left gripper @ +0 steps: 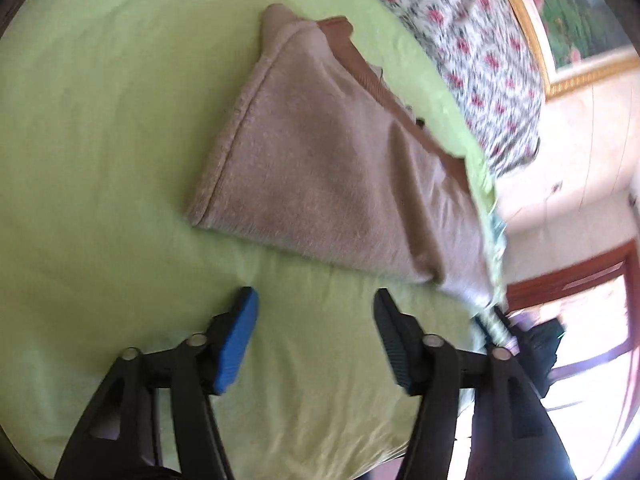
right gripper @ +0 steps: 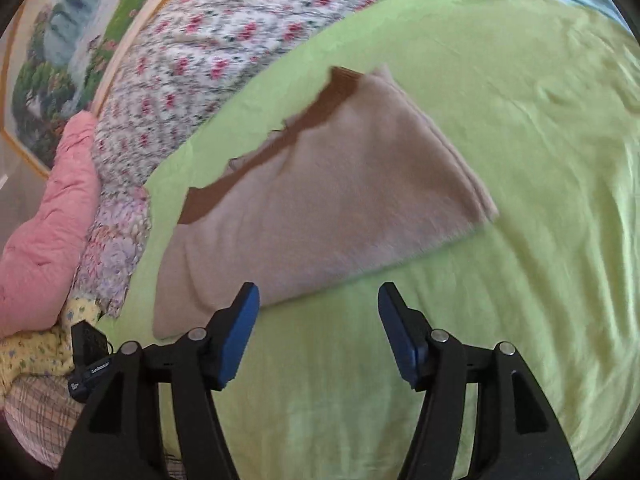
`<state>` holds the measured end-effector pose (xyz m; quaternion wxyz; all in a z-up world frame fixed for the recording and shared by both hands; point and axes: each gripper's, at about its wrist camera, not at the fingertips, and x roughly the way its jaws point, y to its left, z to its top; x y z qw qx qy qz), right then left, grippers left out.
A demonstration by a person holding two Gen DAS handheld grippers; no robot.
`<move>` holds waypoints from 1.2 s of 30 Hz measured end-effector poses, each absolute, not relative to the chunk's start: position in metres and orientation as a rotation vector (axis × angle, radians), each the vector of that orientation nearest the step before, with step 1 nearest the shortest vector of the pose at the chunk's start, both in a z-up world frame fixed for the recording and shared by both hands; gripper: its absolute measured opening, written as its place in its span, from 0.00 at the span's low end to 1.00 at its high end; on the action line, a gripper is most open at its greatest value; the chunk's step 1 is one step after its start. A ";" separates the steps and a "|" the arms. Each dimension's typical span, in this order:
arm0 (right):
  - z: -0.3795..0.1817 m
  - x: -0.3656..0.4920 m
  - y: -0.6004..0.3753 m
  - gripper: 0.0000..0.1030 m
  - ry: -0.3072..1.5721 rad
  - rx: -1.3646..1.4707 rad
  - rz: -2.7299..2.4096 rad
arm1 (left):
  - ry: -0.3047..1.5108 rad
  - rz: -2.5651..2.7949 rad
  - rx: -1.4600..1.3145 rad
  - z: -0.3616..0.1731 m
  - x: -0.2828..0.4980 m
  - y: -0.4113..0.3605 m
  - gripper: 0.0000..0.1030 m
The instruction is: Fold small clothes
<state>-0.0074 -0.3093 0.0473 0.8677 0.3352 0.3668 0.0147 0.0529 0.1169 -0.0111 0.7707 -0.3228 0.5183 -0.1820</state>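
Hovered with both pairs of blue-padded fingers spread wide and empty above the light green bed sheet (right gripper: 520,128): left gripper (left gripper: 316,300) just short of the near edge of the beige knitted garment with a brown band (left gripper: 320,168), right gripper (right gripper: 318,294) with its left pad over that garment's near corner, contact impossible to judge. Looked to be between folds, garment already doubled into a flat tapering wedge on the sheet, so called next for pinching an end and carrying it across for another fold. Farther back, lay beside a rose-patterned floral quilt (right gripper: 208,40) and a gold-framed landscape picture (right gripper: 60,60).
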 end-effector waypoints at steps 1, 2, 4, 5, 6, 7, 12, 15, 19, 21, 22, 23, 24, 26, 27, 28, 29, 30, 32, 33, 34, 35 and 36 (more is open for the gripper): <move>0.045 -0.006 -0.312 0.61 0.765 0.720 0.025 | 1.115 -0.395 -0.727 -0.011 0.057 0.117 0.71; 0.043 -0.005 -0.315 0.62 0.757 0.742 0.020 | 1.109 -0.386 -0.747 -0.011 0.060 0.117 0.73; 0.040 0.000 -0.319 0.64 0.746 0.766 0.003 | 1.093 -0.368 -0.770 -0.012 0.070 0.117 0.76; 0.039 0.002 -0.322 0.64 0.738 0.789 0.000 | 1.089 -0.353 -0.794 -0.014 0.075 0.118 0.76; 0.037 0.004 -0.325 0.65 0.728 0.815 -0.002 | 1.081 -0.346 -0.819 -0.015 0.079 0.119 0.78; 0.035 0.007 -0.329 0.66 0.713 0.855 -0.008 | 1.068 -0.340 -0.845 -0.016 0.083 0.121 0.79; 0.031 0.015 -0.341 0.66 0.660 0.914 -0.066 | 1.016 -0.246 -0.799 -0.013 0.102 0.118 0.20; 0.030 0.022 -0.346 0.25 0.666 0.897 -0.119 | 1.021 -0.241 -0.831 -0.022 0.108 0.125 0.09; 0.045 0.010 -0.355 0.10 0.615 0.886 -0.096 | 0.937 -0.276 -0.778 0.011 0.092 0.134 0.06; 0.058 0.000 -0.358 0.09 0.582 0.857 -0.090 | 0.902 -0.295 -0.700 0.032 0.084 0.138 0.07; 0.062 -0.003 -0.359 0.09 0.585 0.837 -0.096 | 0.902 -0.310 -0.686 0.035 0.085 0.136 0.07; 0.061 -0.004 -0.361 0.09 0.601 0.811 -0.108 | 0.908 -0.322 -0.669 0.034 0.085 0.135 0.07; 0.058 -0.003 -0.361 0.09 0.621 0.793 -0.121 | 0.938 -0.304 -0.631 0.027 0.087 0.130 0.07; 0.041 0.006 -0.360 0.10 0.710 0.773 -0.123 | 0.991 -0.290 -0.607 0.011 0.088 0.125 0.07; 0.033 0.007 -0.360 0.12 0.746 0.778 -0.121 | 1.030 -0.278 -0.600 0.000 0.090 0.122 0.07; 0.030 0.005 -0.360 0.14 0.755 0.789 -0.119 | 1.065 -0.274 -0.599 -0.008 0.091 0.122 0.09; 0.031 -0.001 -0.361 0.15 0.749 0.799 -0.125 | 1.068 -0.291 -0.608 -0.011 0.089 0.126 0.11; 0.035 -0.008 -0.362 0.18 0.741 0.796 -0.134 | 1.080 -0.306 -0.608 -0.009 0.087 0.130 0.16; 0.046 -0.024 -0.366 0.27 0.715 0.766 -0.168 | 1.095 -0.312 -0.575 -0.002 0.084 0.140 0.17; 0.054 -0.034 -0.369 0.30 0.690 0.736 -0.189 | 1.086 -0.308 -0.554 0.003 0.082 0.145 0.17; 0.062 -0.040 -0.370 0.30 0.672 0.705 -0.199 | 1.073 -0.304 -0.526 0.010 0.080 0.149 0.17; 0.068 -0.041 -0.368 0.30 0.660 0.679 -0.202 | 1.059 -0.300 -0.484 0.022 0.080 0.151 0.17; 0.074 -0.041 -0.367 0.30 0.650 0.655 -0.190 | 1.048 -0.303 -0.457 0.029 0.080 0.150 0.17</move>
